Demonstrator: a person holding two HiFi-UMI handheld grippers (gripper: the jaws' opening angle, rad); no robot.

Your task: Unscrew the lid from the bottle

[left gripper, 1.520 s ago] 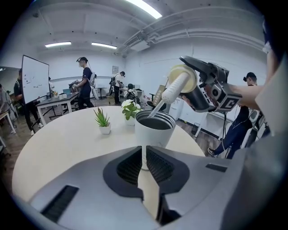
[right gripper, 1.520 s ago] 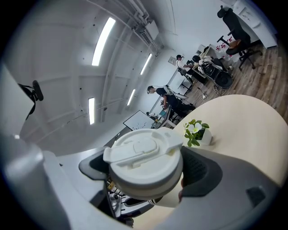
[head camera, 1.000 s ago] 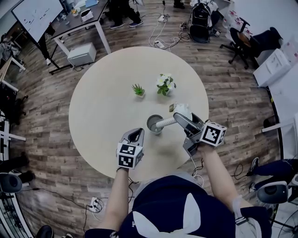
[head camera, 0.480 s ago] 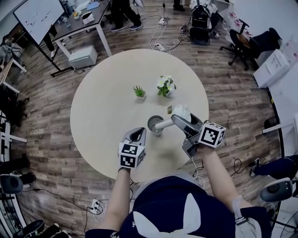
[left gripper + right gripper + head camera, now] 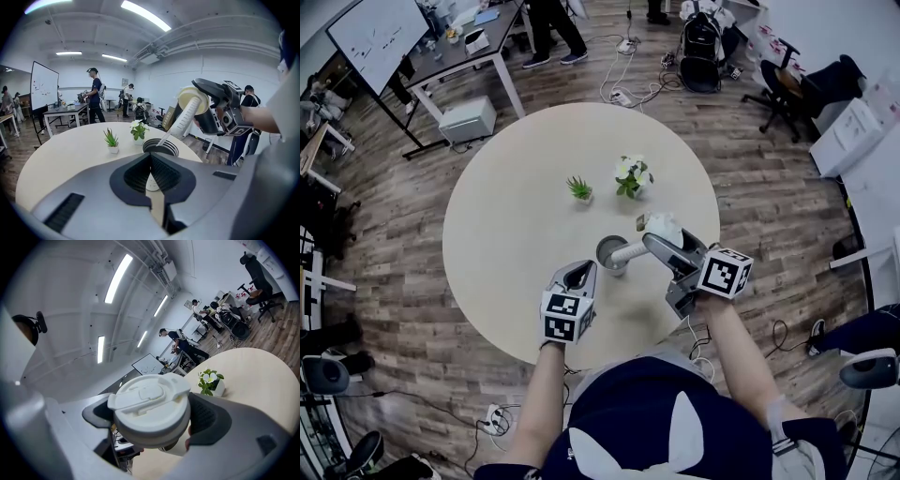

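The dark bottle point(image 5: 610, 252) stands on the round table point(image 5: 506, 216), its mouth point(image 5: 160, 146) uncovered. My right gripper point(image 5: 664, 242) is shut on the white lid point(image 5: 150, 404) and holds it tilted, up and to the right of the bottle. A long white straw point(image 5: 181, 122) runs from the lid point(image 5: 192, 100) down to the bottle's mouth. My left gripper point(image 5: 579, 274) hovers just left of the bottle near the table's front edge. It is shut point(image 5: 151, 159) with nothing held.
Two small potted plants stand behind the bottle, a green one point(image 5: 579, 187) and a white-flowered one point(image 5: 632, 176). A small box point(image 5: 643, 221) lies by the lid. Desks, chairs, a whiteboard point(image 5: 375, 33) and people surround the table.
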